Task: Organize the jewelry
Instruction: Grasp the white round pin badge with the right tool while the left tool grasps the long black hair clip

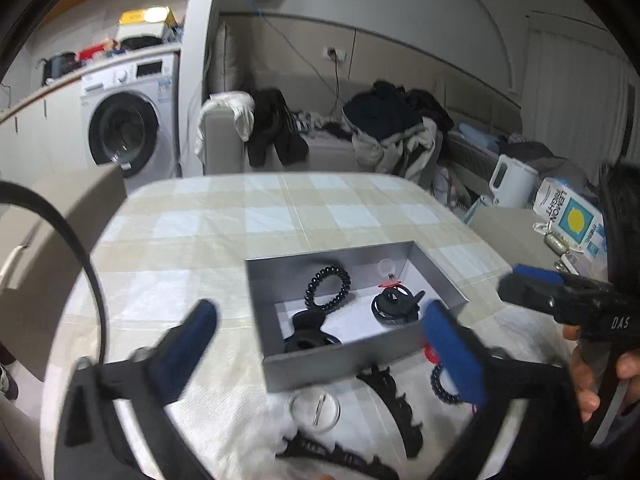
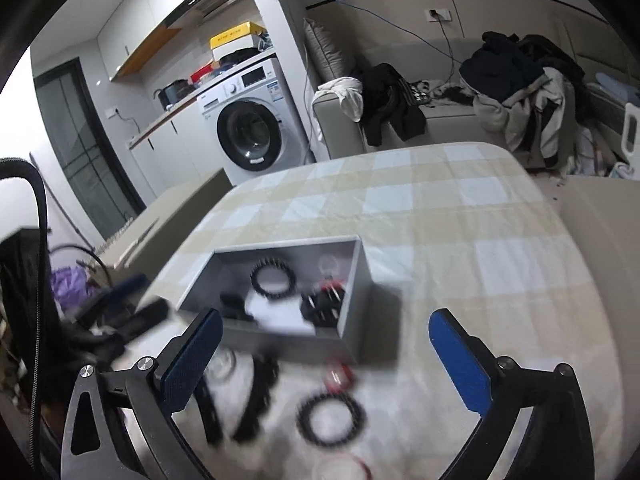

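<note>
1. Jewelry lies partly inside an open grey box (image 1: 340, 364) on a checked tablecloth (image 1: 224, 216), partly on the cloth in front of it.
2. Inside the box: a black coiled hair tie (image 1: 327, 289) toward the back; a dark clip (image 1: 308, 332) at the near left; a black piece with a red bit (image 1: 394, 300) on the right; a clear ring (image 1: 387, 267) in the far corner.
3. On the cloth near the box's front wall: a clear round badge with a pin (image 1: 314, 406); a black toothed headband (image 1: 394, 404); another coiled hair tie (image 2: 329, 420).
4. Left gripper (image 1: 320, 352) is released, its blue pads spread wide, nothing between them; it hangs over the box's near edge.
5. Right gripper (image 2: 326, 356) is likewise spread and empty, above the loose pieces; that view is blurred.
6. A hand (image 1: 600, 376) holds the right gripper's handle.
</note>
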Tool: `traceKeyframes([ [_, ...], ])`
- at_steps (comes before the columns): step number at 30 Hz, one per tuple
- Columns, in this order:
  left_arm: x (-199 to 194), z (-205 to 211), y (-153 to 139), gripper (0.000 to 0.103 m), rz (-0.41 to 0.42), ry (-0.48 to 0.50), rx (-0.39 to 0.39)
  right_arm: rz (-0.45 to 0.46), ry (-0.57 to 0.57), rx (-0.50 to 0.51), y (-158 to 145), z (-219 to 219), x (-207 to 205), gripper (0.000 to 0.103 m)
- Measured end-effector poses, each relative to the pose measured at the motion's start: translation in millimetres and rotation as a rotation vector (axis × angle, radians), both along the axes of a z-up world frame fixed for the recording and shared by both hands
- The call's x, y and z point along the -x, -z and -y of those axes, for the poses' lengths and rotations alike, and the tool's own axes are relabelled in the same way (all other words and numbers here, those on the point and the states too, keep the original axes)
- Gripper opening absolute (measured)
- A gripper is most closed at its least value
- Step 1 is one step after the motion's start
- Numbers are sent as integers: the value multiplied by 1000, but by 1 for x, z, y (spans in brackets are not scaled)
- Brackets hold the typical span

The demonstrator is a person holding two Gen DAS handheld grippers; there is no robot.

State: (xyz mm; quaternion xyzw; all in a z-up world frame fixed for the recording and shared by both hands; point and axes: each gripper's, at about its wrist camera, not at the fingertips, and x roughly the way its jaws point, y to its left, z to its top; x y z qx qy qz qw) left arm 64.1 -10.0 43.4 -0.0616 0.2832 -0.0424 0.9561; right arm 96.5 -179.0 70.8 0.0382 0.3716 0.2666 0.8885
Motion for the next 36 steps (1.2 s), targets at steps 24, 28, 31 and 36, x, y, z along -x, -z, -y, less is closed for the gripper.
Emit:
traceKeyframes([
  [24, 39, -14, 43, 102, -78, -81, -15, -120, -71, 294, 72, 0, 64, 77],
  [28, 40, -14, 46, 102, -85, -85, -11, -105, -101, 318, 74, -5, 65, 74],
  [31, 40, -13, 46, 102, -90, -85, -16, -63, -119, 385, 77, -13, 68, 71],
  [36, 37, -13, 51, 102, -122, -70, -14, -46, -125, 373, 77, -14, 69, 56],
])
